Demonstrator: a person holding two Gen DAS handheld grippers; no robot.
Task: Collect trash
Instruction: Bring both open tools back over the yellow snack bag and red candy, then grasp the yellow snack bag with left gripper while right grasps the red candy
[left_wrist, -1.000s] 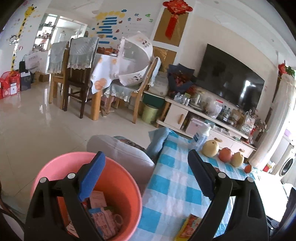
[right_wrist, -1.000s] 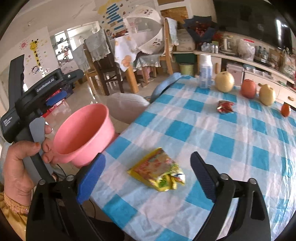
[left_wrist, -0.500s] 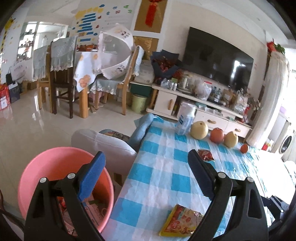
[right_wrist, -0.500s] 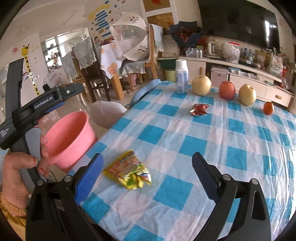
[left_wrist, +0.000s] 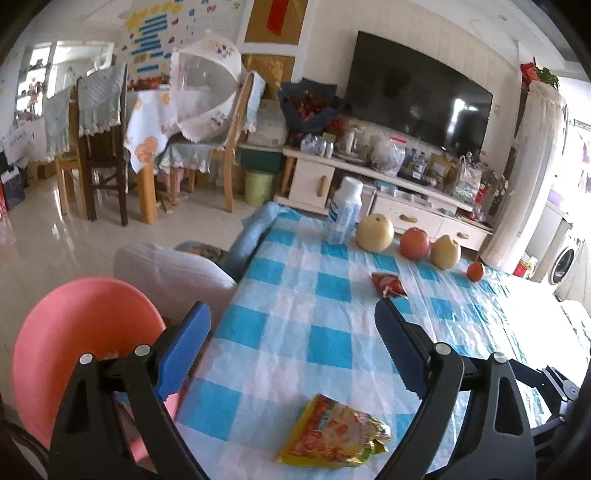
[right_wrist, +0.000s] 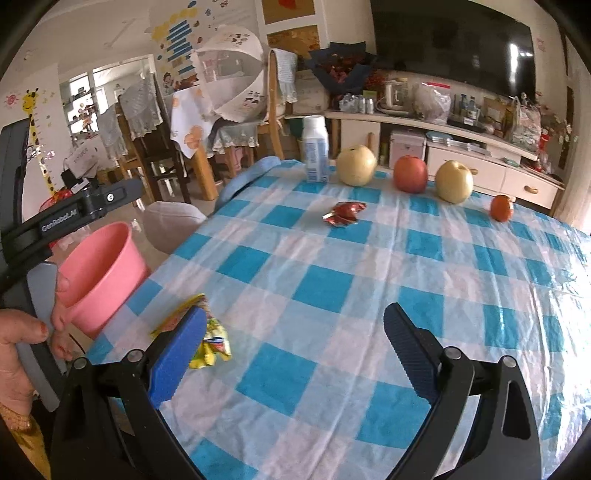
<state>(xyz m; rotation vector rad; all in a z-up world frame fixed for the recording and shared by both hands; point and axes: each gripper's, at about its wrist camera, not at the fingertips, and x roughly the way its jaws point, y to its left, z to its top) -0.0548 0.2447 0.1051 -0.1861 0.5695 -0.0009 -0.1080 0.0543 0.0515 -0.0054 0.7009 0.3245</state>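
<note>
While flat, yellow wrapper (left_wrist: 334, 435) lies crosswise.

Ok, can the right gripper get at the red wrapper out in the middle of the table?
Probably yes. The right gripper is open, holds nothing, and only bare tablecloth lies between it and the red wrapper. The yellow packet sits off by its left finger, and the fruit stands behind the wrapper.

- The left gripper (left_wrist: 291, 343) has its jaws wide apart and nothing is between the blue pads.
- The right gripper (right_wrist: 293, 349) is also spread wide and grips nothing.
- The person's left hand (right_wrist: 22, 350) is wrapped around the left gripper's handle.
</note>
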